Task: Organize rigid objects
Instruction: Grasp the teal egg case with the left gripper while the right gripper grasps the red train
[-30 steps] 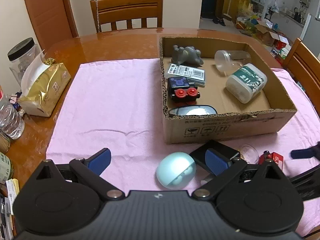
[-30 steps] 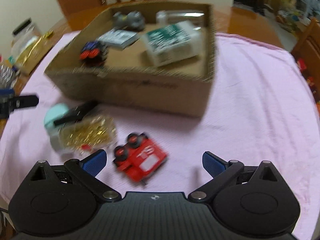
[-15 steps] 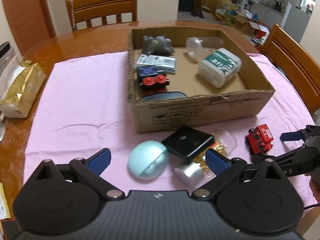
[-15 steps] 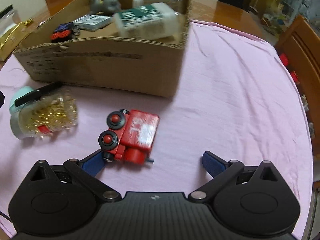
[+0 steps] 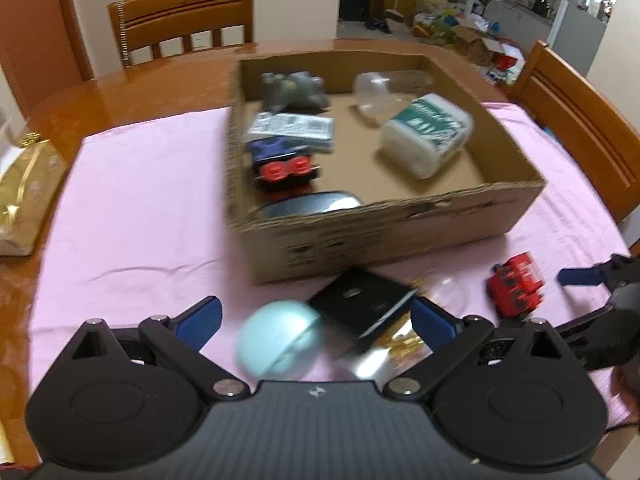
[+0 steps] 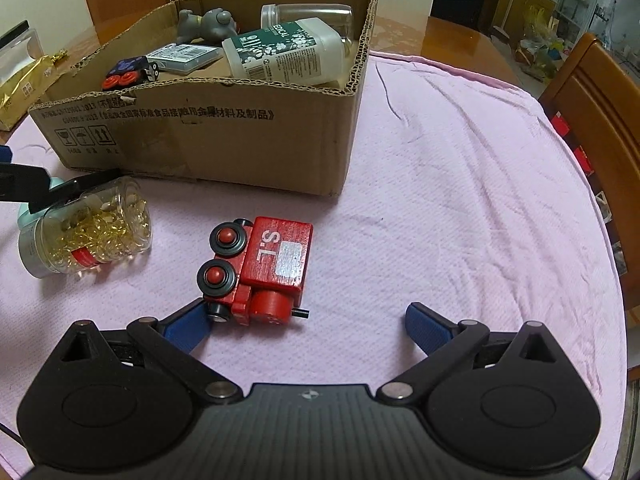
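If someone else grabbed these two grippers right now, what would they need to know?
Left gripper: open, empty, over the pale blue ball and black box.
Right gripper: open, empty, by the red toy train.
Done: white bottle, grey toy and others lie in the cardboard box.
Left: train, ball, black box, capsule jar, all on the pink cloth.

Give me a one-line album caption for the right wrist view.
Open right gripper approaches a red toy train lying on its side on pink cloth, before a cardboard box.

Corrugated cardboard box (image 6: 224,136), glossy wood table (image 5: 120,96), pink cloth (image 6: 460,200).
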`<state>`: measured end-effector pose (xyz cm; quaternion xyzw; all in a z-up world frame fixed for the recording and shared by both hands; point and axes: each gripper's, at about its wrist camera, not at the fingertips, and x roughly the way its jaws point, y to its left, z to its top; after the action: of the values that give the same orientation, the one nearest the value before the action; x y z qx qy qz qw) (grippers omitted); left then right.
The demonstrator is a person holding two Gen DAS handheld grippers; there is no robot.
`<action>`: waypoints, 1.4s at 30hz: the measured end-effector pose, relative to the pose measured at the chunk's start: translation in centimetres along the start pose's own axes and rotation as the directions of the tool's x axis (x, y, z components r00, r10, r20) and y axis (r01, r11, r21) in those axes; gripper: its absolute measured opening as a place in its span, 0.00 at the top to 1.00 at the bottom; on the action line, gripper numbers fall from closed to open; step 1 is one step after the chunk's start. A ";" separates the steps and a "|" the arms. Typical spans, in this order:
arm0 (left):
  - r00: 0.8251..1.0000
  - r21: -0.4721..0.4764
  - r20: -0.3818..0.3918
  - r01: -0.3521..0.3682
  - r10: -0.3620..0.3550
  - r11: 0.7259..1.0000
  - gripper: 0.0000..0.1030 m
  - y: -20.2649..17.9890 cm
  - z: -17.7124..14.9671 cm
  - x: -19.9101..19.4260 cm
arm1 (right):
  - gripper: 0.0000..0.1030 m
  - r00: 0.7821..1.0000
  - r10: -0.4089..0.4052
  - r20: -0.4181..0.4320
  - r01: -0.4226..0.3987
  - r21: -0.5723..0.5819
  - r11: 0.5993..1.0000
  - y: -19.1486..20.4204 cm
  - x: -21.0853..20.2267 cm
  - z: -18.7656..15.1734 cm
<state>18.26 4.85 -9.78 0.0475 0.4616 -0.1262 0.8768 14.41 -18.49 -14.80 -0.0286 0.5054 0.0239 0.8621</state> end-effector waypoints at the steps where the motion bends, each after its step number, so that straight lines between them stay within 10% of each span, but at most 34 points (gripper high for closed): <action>1: 1.000 0.004 -0.006 -0.008 0.008 1.000 0.03 0.5 -0.2 -0.2 | 0.00 1.000 0.000 0.000 0.000 -0.001 1.000 0.0 0.0 0.0; 19: 0.998 0.169 -0.044 -0.040 0.048 0.985 0.05 2.8 -2.6 4.5 | 0.00 1.000 0.002 0.007 -0.002 -0.005 1.000 0.0 0.1 0.0; 29: 0.999 0.113 -0.037 0.007 -0.003 0.994 0.48 1.8 -1.8 4.5 | 0.00 1.000 -0.003 0.005 0.003 0.003 1.000 0.1 0.1 0.1; 42: 0.999 0.045 -0.032 -0.021 0.022 0.999 0.49 1.8 -2.1 4.3 | 0.11 0.999 0.035 0.033 -0.033 -0.055 0.998 2.6 0.0 0.8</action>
<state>19.41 6.24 -14.58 0.0738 0.4722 -0.1262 0.8693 14.95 -15.82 -14.46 -0.0429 0.4903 0.0528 0.8689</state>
